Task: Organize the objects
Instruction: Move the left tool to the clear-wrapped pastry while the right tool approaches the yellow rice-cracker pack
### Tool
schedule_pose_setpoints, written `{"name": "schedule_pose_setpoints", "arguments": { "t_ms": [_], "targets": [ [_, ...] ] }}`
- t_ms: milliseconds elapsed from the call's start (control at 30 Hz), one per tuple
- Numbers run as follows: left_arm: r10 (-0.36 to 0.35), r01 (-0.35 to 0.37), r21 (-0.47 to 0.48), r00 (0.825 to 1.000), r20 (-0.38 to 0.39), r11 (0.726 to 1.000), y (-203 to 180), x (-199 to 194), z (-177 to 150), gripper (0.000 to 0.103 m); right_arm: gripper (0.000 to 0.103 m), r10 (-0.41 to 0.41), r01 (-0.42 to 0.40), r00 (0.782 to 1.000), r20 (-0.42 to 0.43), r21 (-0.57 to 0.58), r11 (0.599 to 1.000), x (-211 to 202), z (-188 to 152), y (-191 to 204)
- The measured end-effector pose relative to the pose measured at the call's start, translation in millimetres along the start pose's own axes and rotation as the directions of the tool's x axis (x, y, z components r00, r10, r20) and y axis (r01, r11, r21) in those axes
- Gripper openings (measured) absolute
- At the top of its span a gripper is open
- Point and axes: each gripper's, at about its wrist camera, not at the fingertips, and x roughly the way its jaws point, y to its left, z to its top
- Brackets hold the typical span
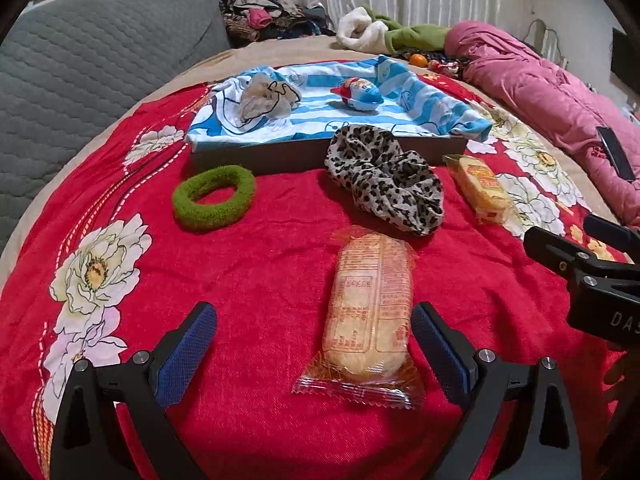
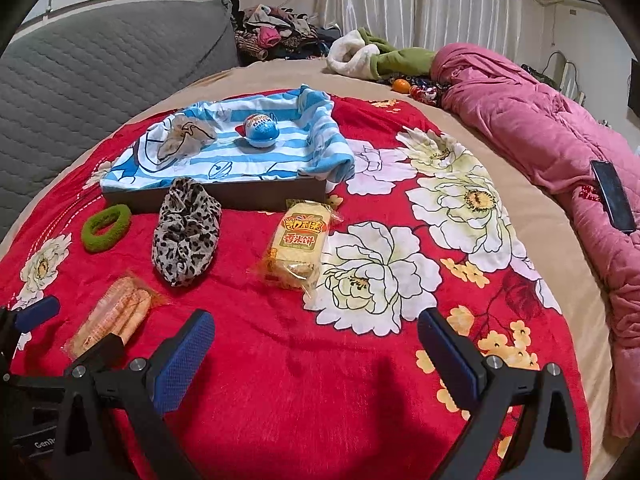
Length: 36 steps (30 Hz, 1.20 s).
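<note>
Bed under red floral blanket (image 2: pixel 360 380), grey quilted headboard (image 2: pixel 100 60), white curtains (image 2: pixel 420 0), pink duvet (image 2: pixel 540 128)

**Two low wrist views across one bed**

The left wrist view is set low and close over the red floral blanket (image 1: pixel 248 240), faced toward the lined box (image 1: pixel 328 152) at upper centre. The right wrist view is set a little further right, and the box (image 2: pixel 224 196) is seen at upper left. Both views are shared by the green hair tie (image 1: pixel 214 198), the leopard scrunchie (image 1: pixel 386 186) and the pink quilt (image 1: pixel 560 104) at right. Each gripper is caught at the edge of the other's frame.
</note>
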Motion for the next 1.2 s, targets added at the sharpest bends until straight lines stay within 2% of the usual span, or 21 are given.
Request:
{"name": "schedule_pose_setpoints", "arguments": {
  "t_ms": [733, 1200],
  "targets": [
    [-0.010, 0.010, -0.007, 1.000, -0.011, 1.000, -5, 22, 7, 0.098, 0.102, -0.007, 0.007, 0.998, -0.057, -0.005, 1.000, 41, 9, 2],
    [-0.012, 0.011, -0.020, 0.998, -0.069, 1.000, -4, 44, 9, 0.098, 0.102, -0.002, 0.005, 0.996, -0.089, 0.035, 0.999, 69, 22, -3]
  ]
}}
